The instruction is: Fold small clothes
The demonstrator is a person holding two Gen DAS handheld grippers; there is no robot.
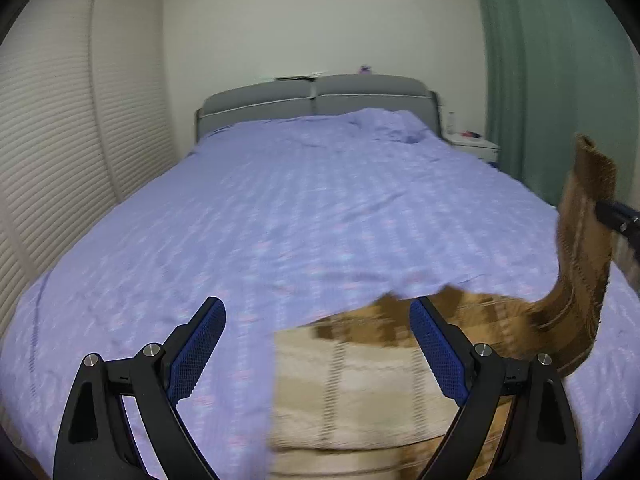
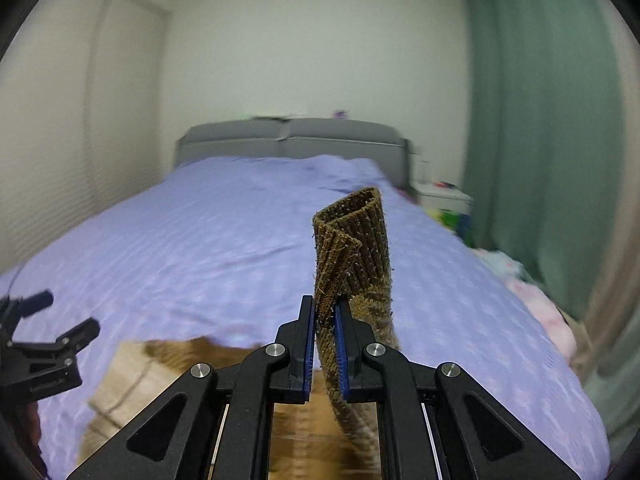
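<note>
A brown and beige knit garment (image 1: pixel 360 376) lies on the purple bedspread (image 1: pixel 260 220) near the bed's front edge. My left gripper (image 1: pixel 318 320) is open and empty, its fingers on either side of the garment's far left part. My right gripper (image 2: pixel 324 312) is shut on a ribbed brown sleeve (image 2: pixel 356 240) and holds it up above the bed; the sleeve's end stands upright past the fingertips. In the left wrist view that lifted sleeve (image 1: pixel 580 260) rises at the far right, held by the right gripper (image 1: pixel 616 216). The garment's body (image 2: pixel 132 384) shows low in the right wrist view.
A grey headboard (image 1: pixel 316 96) stands at the far end of the bed. A white slatted wardrobe (image 1: pixel 60 140) is on the left. A green curtain (image 1: pixel 540 60) and a white nightstand (image 1: pixel 476 146) are on the right. Pink clothes (image 2: pixel 544 308) lie at the bed's right edge.
</note>
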